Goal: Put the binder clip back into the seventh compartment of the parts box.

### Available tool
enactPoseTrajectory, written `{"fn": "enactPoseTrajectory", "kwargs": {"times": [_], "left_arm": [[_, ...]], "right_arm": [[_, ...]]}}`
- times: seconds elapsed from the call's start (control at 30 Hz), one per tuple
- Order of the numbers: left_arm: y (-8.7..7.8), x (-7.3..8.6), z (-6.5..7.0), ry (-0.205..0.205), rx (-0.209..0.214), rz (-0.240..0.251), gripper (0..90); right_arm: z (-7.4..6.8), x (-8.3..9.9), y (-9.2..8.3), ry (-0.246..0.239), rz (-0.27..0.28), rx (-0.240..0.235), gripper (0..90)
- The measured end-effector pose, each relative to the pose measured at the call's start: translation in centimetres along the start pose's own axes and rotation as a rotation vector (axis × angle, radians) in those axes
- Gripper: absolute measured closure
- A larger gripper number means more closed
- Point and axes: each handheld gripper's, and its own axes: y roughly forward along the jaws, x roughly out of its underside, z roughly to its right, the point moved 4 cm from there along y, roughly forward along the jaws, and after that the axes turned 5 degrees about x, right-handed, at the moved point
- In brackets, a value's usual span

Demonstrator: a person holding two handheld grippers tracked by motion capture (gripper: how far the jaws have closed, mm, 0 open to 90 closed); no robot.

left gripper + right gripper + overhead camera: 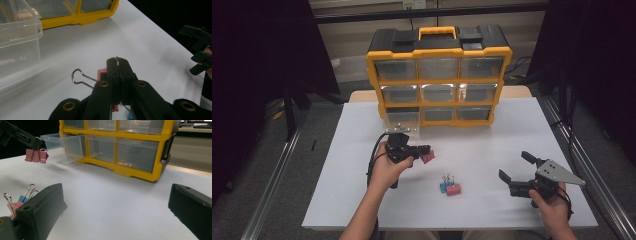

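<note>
I'm pinching a pink clip point(428, 157) by its wire handle in my left tongs point(424, 151), lifting it above the tabletop point(492, 140) near the open drawer point(402, 121), right tongs point(515, 166) gaping wide beside two clips point(450, 187).

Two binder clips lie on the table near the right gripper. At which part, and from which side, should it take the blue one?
Probably by its wire handles, from above: the blue clip touches the red clip, leaving little room around the body, while the handles stand upward. The right gripper is open.

surface point(492, 145): white, rectangular
far edge: yellow-and-black drawer cabinet point(439, 75), bottom-left clear drawer point(402, 121) pulled out
near middle: blue and red binder clips point(450, 186), touching
</note>
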Motion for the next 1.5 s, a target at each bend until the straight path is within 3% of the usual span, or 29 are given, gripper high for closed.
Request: {"fn": "enactPoseTrajectory", "kwargs": {"times": [0.47, 0.7, 0.87, 1.5], "left_arm": [[0.0, -1.1, -0.1, 0.002, -0.026, -0.014, 89.5], [0.1, -1.7, -0.2, -0.004, -0.015, -0.020, 89.5], [0.1, -2.1, -0.5, 0.000, -0.041, -0.028, 89.5], [-0.8, -4.6, -0.5, -0.002, -0.037, -0.012, 89.5]], "right_arm": [[0.0, 0.0, 0.0, 0.006, 0.001, -0.011, 0.3], [0.1, -0.1, 0.0, 0.017, 0.001, -0.008, 0.4], [0.0, 0.0, -0.1, 0.016, -0.001, -0.013, 0.4], [0.0, 0.0, 0.0, 0.008, 0.001, -0.015, 0.7]]}}
